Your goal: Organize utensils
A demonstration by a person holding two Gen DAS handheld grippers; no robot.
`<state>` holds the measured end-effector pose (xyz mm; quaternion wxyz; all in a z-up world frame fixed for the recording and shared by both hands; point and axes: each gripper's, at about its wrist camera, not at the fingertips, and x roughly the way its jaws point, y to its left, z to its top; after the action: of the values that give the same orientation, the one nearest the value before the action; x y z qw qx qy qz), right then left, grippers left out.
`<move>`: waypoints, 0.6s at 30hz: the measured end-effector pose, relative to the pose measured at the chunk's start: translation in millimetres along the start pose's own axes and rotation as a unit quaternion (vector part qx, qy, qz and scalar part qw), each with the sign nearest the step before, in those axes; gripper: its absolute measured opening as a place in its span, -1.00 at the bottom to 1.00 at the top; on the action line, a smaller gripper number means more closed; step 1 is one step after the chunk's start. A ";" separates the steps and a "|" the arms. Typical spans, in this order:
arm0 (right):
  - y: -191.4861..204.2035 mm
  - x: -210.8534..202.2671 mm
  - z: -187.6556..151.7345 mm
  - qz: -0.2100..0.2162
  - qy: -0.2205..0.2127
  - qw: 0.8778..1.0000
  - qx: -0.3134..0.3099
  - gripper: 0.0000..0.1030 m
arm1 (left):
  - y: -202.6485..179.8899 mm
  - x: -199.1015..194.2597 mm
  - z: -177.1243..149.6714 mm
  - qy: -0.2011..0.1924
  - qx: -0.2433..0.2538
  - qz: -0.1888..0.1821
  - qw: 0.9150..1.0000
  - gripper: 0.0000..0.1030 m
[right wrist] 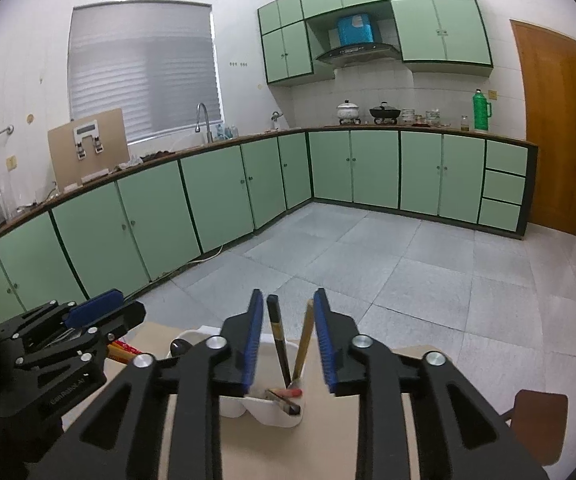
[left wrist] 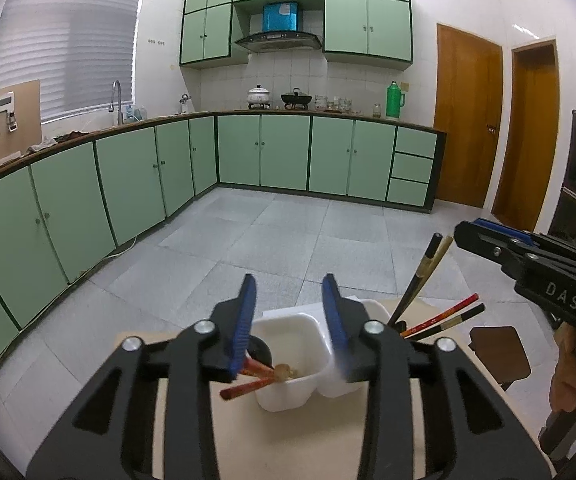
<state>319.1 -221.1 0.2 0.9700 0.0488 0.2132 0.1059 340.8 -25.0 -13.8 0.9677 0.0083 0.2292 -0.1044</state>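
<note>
The right tool (left wrist: 487, 240) reads "DAS".

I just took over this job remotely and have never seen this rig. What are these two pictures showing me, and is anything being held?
No robot arm here: a person holds a pair of tongs in each hand, each with a forward-looking camera. One picture looks along the left tongs, the other along the right tongs. Both are open and hold nothing. On the pale table stands a white holder with two compartments. Chopsticks stick out of one compartment, between the right tongs' fingers but not gripped. Red chopsticks lie in the other.
</note>
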 end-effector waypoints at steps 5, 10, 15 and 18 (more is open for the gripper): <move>-9.9 -24.5 -7.1 -0.004 -0.015 1.000 0.016 -0.02 | -1.4 -18.1 -4.8 -0.006 0.000 -0.002 1.000 -0.01; -14.7 -52.8 -20.3 0.000 -0.025 0.999 0.030 0.38 | -2.5 -41.5 -15.2 -0.009 -0.004 -0.002 1.000 0.32; -14.3 -79.5 -33.3 0.002 -0.035 0.999 0.036 0.63 | -5.4 -67.7 -28.7 -0.013 -0.009 0.001 1.000 0.52; -9.4 -95.5 -40.3 0.005 -0.037 0.999 0.032 0.79 | -9.2 -84.7 -36.1 -0.015 -0.004 0.009 1.000 0.61</move>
<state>219.0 -249.9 1.0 0.9747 0.0849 0.1799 0.1021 249.1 -14.9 -8.1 0.9719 0.0045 0.2152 -0.0949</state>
